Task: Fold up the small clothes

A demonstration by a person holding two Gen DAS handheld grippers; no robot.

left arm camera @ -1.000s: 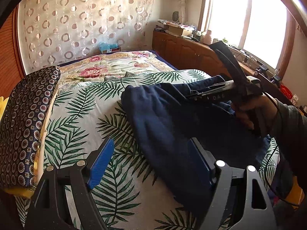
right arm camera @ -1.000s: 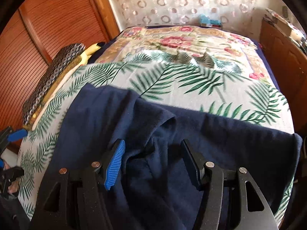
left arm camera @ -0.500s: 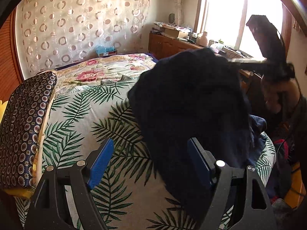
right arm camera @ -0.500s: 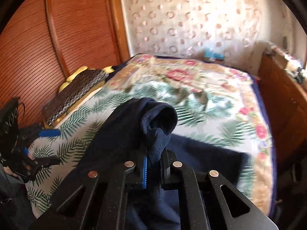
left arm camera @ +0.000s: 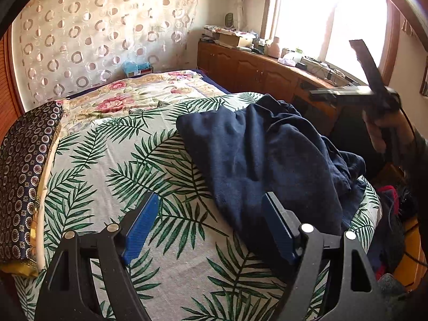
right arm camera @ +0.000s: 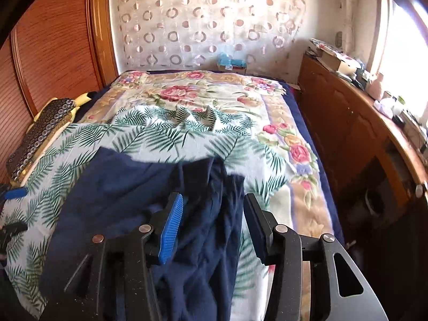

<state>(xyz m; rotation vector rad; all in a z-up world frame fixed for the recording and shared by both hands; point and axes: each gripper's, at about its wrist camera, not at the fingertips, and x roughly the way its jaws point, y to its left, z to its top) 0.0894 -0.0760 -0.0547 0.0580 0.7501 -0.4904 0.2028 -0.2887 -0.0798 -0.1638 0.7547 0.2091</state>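
Note:
A dark navy garment (left arm camera: 267,157) lies crumpled on the palm-leaf bedspread (left arm camera: 128,165) near the bed's right edge; in the right wrist view it (right arm camera: 128,195) lies bunched below the gripper. My left gripper (left arm camera: 211,227) is open and empty, low over the bedspread, its right finger at the garment's near edge. My right gripper (right arm camera: 212,222) is open and empty, held above the garment. In the left wrist view the right gripper (left arm camera: 347,92) hangs in the air beyond the garment at the right.
A dark patterned pillow (left arm camera: 24,165) lies along the bed's left side. A floral quilt (right arm camera: 192,93) covers the far half. A wooden cabinet (right arm camera: 355,133) with clutter runs along the right under the window. Red and dark things (left arm camera: 388,195) sit on the floor at the right.
The right gripper, shut on the raised garment half a second ago, has opened and let it go. The garment has dropped onto the bed in a crumpled heap. The left gripper has stayed open.

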